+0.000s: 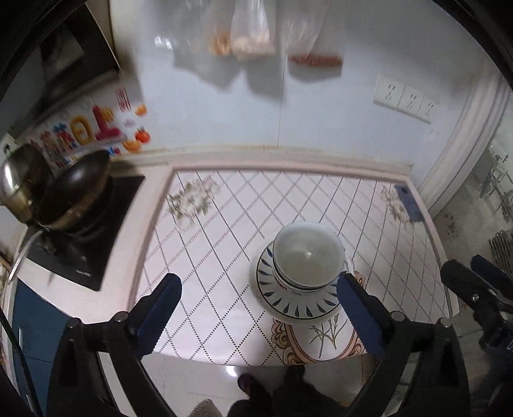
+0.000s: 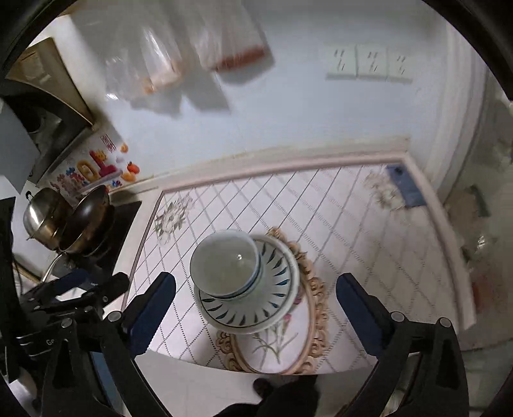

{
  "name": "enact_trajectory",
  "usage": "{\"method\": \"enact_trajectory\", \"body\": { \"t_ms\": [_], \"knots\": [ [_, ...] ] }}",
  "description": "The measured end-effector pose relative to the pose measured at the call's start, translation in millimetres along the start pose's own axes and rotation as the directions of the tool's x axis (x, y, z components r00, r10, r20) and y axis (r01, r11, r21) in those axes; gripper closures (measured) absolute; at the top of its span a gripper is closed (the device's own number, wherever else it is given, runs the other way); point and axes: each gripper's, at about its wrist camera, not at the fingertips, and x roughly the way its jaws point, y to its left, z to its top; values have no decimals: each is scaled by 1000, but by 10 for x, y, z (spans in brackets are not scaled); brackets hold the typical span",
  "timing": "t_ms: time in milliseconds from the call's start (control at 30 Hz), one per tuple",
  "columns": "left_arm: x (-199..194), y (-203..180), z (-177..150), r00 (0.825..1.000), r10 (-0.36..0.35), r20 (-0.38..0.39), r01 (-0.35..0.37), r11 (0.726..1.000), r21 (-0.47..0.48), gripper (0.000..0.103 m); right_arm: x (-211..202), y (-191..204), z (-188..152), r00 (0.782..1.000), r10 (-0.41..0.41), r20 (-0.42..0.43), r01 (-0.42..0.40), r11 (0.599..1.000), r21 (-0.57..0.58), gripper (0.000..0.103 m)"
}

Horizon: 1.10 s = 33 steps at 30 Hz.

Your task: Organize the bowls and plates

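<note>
Two grippers hover above a counter (image 1: 224, 231) covered in glossy white tile with a dotted diamond lattice, floral motifs at the far corners and an ornate oval medallion (image 1: 323, 340) with a painted sprig near the front edge. A pale pink moulded border frames the tiled surface.

On that counter stands the stack: smooth, glazed white bowls (image 1: 306, 253) nested one inside another, thin blue bands at their rims, sitting in a wide, shallow plate (image 1: 288, 301) whose rim carries dark blue leaf-shaped strokes radiating outward. The plate rests partly over the far end of the medallion. The top bowl's interior is plain and shiny, with a small highlight near the middle.

The left gripper (image 1: 259, 308) is spread wide, its dark blue ribbed pads (image 1: 158, 308) set on matte black arms, holding nothing; its right pad appears close beside the plate's rim. The right gripper (image 2: 255, 314) is likewise spread and empty, with the stack (image 2: 243, 282) showing between its fingers.

To the left, a dark rounded wok (image 1: 77, 189) and a shiny steel pot (image 1: 22, 179) sit on a black stove (image 1: 96, 243). A blue phone-like slab (image 1: 408, 203) lies at the counter's far right corner. Clear plastic bags (image 1: 253, 29) hang blurred on the white wall, beside a row of white sockets (image 1: 405, 97).
</note>
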Motion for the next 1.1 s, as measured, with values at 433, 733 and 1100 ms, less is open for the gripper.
{"method": "enact_trajectory", "body": {
  "t_ms": [433, 733, 1100],
  "knots": [
    [-930, -100, -310, 990, 45, 137, -38, 998, -52, 3, -1242, 93, -312, 986, -40, 164, 62, 990, -130, 0],
    [-1260, -180, -455, 982, 75, 175, -63, 995, -73, 3, -1596, 18, -395, 983, -5, 185, 33, 988, -152, 0],
    [-1392, -249, -608, 978, 90, 188, -78, 994, -71, 3, -1708, -25, -457, 981, -9, 196, 43, 985, -169, 0]
  ]
}}
